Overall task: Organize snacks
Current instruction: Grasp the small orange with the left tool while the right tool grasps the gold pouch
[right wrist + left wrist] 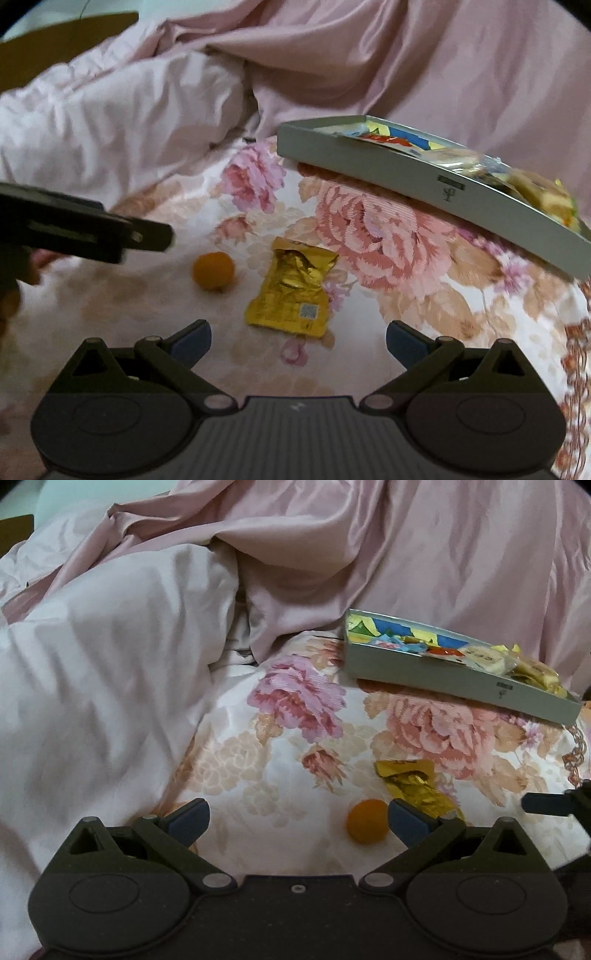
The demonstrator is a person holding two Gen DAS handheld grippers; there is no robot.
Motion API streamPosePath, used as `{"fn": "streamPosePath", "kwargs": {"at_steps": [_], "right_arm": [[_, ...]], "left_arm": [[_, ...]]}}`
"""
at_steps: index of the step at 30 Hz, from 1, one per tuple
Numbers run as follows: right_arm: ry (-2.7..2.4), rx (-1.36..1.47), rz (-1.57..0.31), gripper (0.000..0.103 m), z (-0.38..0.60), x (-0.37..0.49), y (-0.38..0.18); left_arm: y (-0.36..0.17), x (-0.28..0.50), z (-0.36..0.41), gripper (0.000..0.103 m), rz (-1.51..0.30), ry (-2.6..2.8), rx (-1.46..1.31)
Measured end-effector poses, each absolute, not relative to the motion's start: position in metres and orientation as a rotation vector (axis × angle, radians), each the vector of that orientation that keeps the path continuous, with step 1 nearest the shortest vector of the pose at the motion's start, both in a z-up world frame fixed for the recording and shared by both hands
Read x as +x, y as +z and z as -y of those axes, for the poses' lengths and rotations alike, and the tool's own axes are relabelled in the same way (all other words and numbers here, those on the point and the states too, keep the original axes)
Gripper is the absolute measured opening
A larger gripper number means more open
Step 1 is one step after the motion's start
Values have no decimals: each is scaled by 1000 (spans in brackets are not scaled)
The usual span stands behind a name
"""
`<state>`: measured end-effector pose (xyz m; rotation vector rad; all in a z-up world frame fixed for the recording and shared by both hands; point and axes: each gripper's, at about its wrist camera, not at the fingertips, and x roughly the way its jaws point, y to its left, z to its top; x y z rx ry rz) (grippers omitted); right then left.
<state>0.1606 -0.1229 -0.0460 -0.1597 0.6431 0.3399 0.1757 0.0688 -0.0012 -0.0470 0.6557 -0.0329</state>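
A small orange ball-shaped snack lies on the floral bedspread, just inside the right finger of my open left gripper. Beside it lies a crumpled gold foil packet, partly hidden by that finger. From the right wrist, the orange snack and the gold packet lie ahead of my open right gripper, with nothing between its fingers. A grey tray with several wrapped snacks stands at the back right, also seen as the tray in the left view.
A rumpled pink duvet is heaped at the left and back. The left gripper's body reaches in from the left edge of the right view, with a hand behind it. The right gripper's tip shows at the right edge.
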Motion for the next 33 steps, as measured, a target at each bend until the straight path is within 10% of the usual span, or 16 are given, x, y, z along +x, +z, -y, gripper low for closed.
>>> {"fn": "streamPosePath", "kwargs": {"at_steps": [21, 33], "right_arm": [[383, -175, -678, 87, 101, 231, -72], [430, -152, -665, 57, 126, 220, -70]], "left_arm": [[-11, 192, -74, 102, -639, -66, -71], [-21, 189, -58, 102, -647, -217, -20]]}}
